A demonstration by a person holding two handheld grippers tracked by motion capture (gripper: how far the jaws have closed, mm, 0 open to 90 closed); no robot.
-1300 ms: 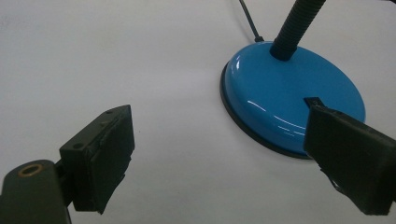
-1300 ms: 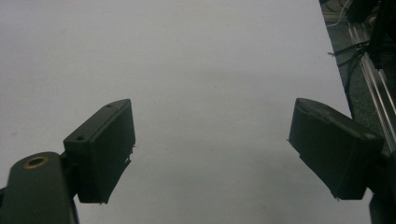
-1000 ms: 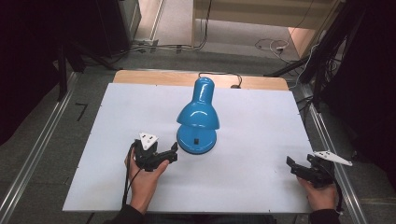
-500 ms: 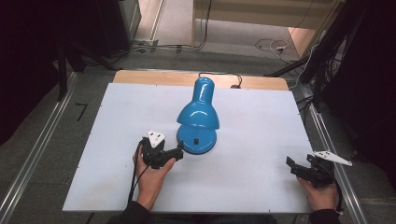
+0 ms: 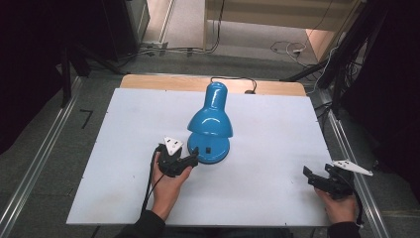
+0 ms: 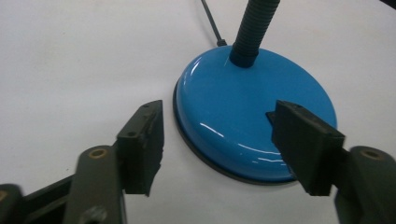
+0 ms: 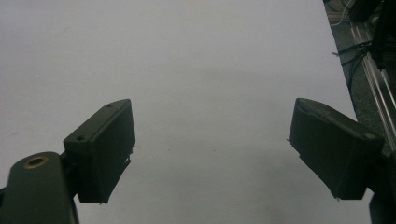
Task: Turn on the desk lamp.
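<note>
White tabletop [image 5: 124, 148] carries a blue desk lamp [image 5: 210, 126] near its middle; the left gripper [image 6: 219, 140], jaws half open and just closing, straddles the lamp's base [image 6: 252, 112] without gripping. A glancing bite on that glossy dome could slip or shove the lamp. Far right, the right gripper [image 7: 210, 144] gapes wide, empty.

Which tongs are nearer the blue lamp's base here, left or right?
Left. The left tongs sit at the lamp base, jaws just closing, pads not yet pressing it. The right tongs rest far off near the table's right edge, open over bare surface.
</note>
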